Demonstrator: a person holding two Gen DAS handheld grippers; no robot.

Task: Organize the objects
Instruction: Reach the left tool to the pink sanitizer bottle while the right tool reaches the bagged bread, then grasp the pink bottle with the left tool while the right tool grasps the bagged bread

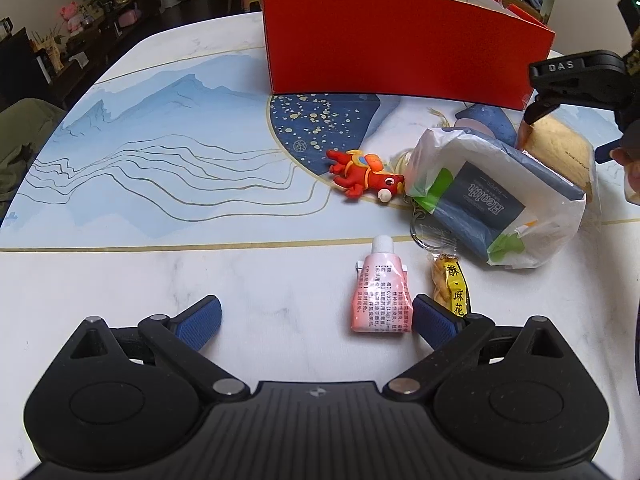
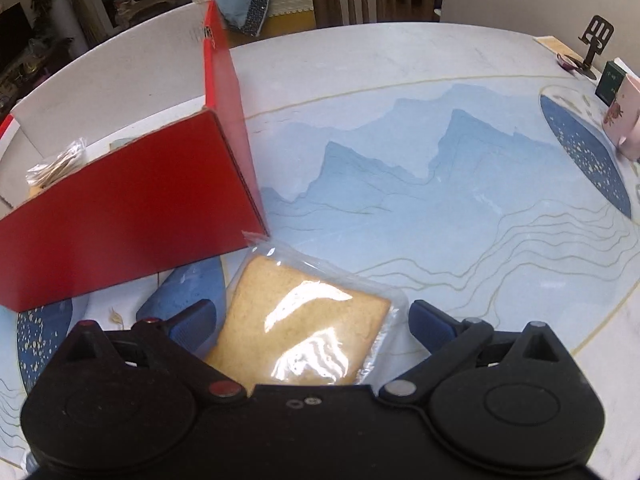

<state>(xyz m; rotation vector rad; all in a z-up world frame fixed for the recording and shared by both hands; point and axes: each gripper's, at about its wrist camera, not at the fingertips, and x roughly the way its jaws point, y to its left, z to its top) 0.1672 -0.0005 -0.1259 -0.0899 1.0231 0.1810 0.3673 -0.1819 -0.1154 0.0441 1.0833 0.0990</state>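
Both jaws stand wide. Between the left gripper's (image 1: 316, 318) jaws the desk (image 1: 160, 280) is mostly bare; a pink tube (image 1: 382, 294) lies inside the right jaw, touching its pad, and a yellow snack (image 1: 450, 286) lies just outside it. Ahead are a red toy (image 1: 362, 174), then a bagged pack (image 1: 500, 196) right of it, and the red box (image 1: 400, 40) beyond. The right gripper (image 2: 310, 320) straddles a wrapped biscuit (image 2: 304, 328), which lies between its jaws, neither pad clearly pressing it. The box (image 2: 132, 208) stands ahead of the left jaw, a mug (image 2: 626, 120) far right.
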